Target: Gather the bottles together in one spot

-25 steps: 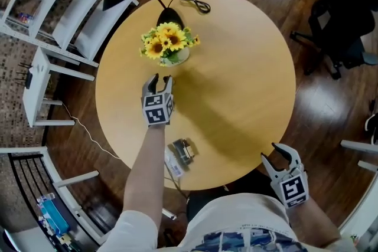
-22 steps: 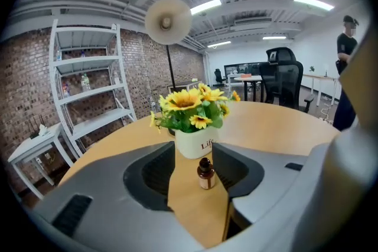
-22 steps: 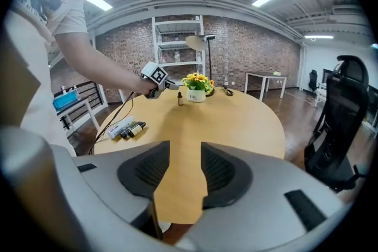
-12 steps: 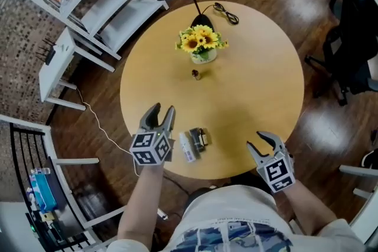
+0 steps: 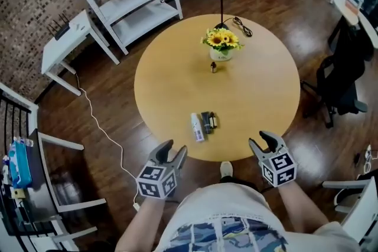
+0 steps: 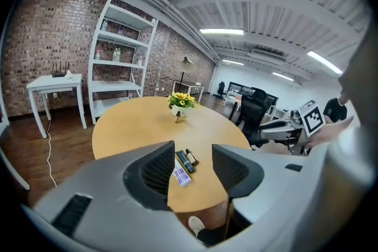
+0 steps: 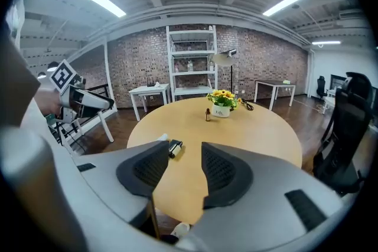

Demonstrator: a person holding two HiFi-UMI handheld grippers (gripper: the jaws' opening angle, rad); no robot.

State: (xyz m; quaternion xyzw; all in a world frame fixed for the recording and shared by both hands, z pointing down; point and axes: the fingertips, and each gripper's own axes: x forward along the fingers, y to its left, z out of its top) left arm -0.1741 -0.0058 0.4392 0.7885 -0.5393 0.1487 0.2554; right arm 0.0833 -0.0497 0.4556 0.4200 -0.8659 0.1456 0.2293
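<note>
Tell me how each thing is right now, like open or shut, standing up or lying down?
left gripper: open, nothing between its jaws.
right gripper: open, jaws have just been opening, nothing between them.
white bottle: lying on its side on the table.
dark bottles: lying down, close beside the white bottle.
small brown bottle: standing upright by the vase, apart from the others.
sunflower vase: upright.
</note>
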